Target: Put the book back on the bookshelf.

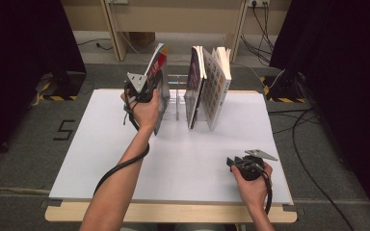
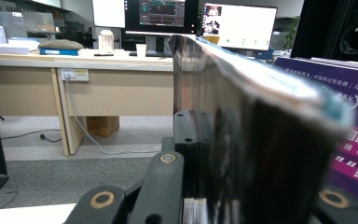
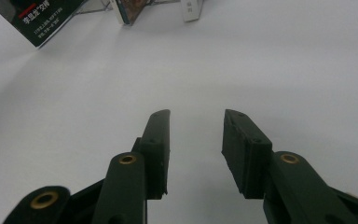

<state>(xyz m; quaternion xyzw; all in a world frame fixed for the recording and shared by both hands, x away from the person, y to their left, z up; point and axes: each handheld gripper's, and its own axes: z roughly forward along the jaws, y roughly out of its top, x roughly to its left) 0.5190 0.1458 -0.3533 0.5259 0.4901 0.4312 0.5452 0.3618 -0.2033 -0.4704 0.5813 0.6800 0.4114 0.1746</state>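
High view: white tabletop [image 1: 173, 163], clear rack [image 1: 176, 98] at the back with two books [image 1: 207, 89] slotted upright. Left gripper [image 1: 147, 89] is clenched on a third book [image 1: 158, 72], held upright beside the rack, likely for slotting in.

Left gripper view: book [image 2: 242, 140] pinched at its edge, keeping it vertical.

Right gripper view: right gripper [image 3: 196, 140] released, nothing between the jaws, parked clear of the work.

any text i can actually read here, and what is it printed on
"5": black mark on the grey floor left of the table.
"李昆龙"交锋"": white line on the dark cover of the book in the right gripper view, read with doubt; the smaller line beneath is too blurred.
"纸": large white character on the purple book in the left gripper view; its other lines are too blurred.
Covers of the standing books, high view: too small to read.
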